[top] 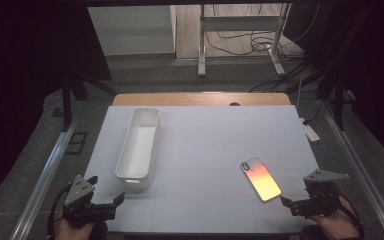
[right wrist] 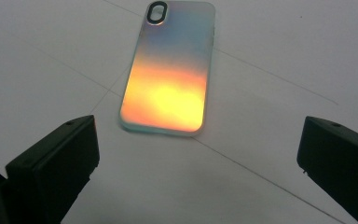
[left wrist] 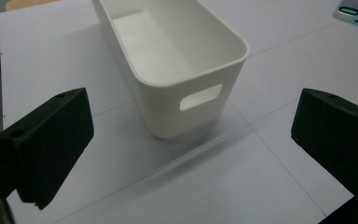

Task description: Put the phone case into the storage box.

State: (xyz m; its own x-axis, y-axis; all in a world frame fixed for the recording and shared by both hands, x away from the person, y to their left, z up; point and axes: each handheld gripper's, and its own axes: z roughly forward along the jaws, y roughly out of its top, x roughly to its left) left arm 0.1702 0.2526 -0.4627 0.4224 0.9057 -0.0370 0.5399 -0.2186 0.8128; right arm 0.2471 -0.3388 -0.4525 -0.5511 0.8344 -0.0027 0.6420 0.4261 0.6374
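With its jaws wide apart, the right gripper (top: 286, 201) should straddle the phone case (right wrist: 170, 70) near the surface's right edge, across its narrow width, low, before pinching, while the left gripper (top: 107, 192), also spread, waits by the white bin (top: 139, 145).

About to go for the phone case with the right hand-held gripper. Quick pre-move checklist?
1. Right hand-held gripper open, jaws wide apart: ok.
2. Phone case centred ahead between the jaws, not yet touched: ok.
3. Case lies flat on the white table, camera cutout at the far end; nothing beside it: ok.
4. White bin upright and empty, ready to receive: ok.
5. Left hand-held gripper open, just short of the bin's near end, touching nothing: ok.
6. Whether the jaws can get under the flat case's edges: cannot tell.
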